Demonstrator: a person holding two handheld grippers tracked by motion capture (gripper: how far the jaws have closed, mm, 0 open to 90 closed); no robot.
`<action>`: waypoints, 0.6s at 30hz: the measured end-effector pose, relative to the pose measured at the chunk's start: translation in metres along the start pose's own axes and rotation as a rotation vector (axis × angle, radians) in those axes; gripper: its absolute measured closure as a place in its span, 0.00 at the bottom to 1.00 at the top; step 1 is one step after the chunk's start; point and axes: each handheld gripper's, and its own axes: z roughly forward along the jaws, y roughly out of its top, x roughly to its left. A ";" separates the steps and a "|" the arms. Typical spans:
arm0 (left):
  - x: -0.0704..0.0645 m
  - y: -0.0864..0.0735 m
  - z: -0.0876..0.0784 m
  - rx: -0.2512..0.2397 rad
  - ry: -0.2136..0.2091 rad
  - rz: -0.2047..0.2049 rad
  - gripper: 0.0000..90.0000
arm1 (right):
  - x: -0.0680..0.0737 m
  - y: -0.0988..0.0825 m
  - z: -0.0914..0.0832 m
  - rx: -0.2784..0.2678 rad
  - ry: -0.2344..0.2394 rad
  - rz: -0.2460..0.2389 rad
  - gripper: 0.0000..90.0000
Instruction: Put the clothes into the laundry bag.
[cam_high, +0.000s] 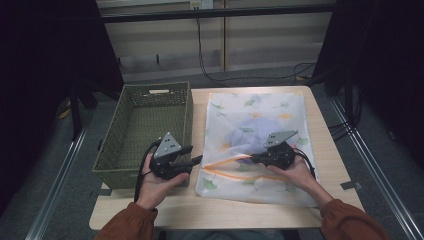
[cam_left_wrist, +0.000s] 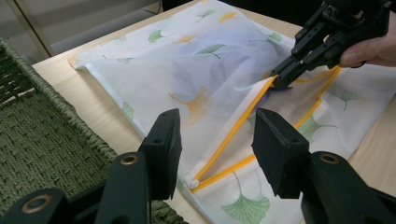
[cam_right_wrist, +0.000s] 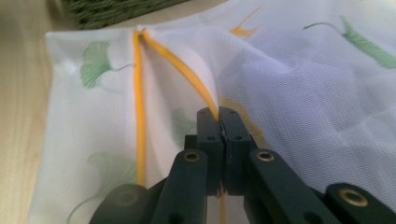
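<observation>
A white mesh laundry bag (cam_high: 255, 135) printed with ginkgo leaves lies flat right of the green woven basket (cam_high: 145, 132); the right gripper (cam_right_wrist: 218, 116) is clamped on the upper orange zipper edge (cam_left_wrist: 247, 114), lifting it; the left gripper (cam_left_wrist: 217, 135), jaws apart and empty, faces the bag's near-left corner, nearest the zipper pull (cam_left_wrist: 189, 179); the opening runs left to right.
</observation>
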 end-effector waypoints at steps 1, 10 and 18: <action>0.000 0.000 0.000 -0.005 -0.001 0.000 0.58 | 0.001 -0.001 0.001 0.011 0.014 -0.001 0.99; 0.002 -0.003 0.001 -0.012 -0.002 -0.017 0.58 | 0.000 -0.015 0.020 0.141 0.111 -0.004 1.00; 0.003 -0.005 -0.002 -0.022 0.002 -0.027 0.57 | -0.002 -0.017 0.022 0.202 0.105 0.001 1.00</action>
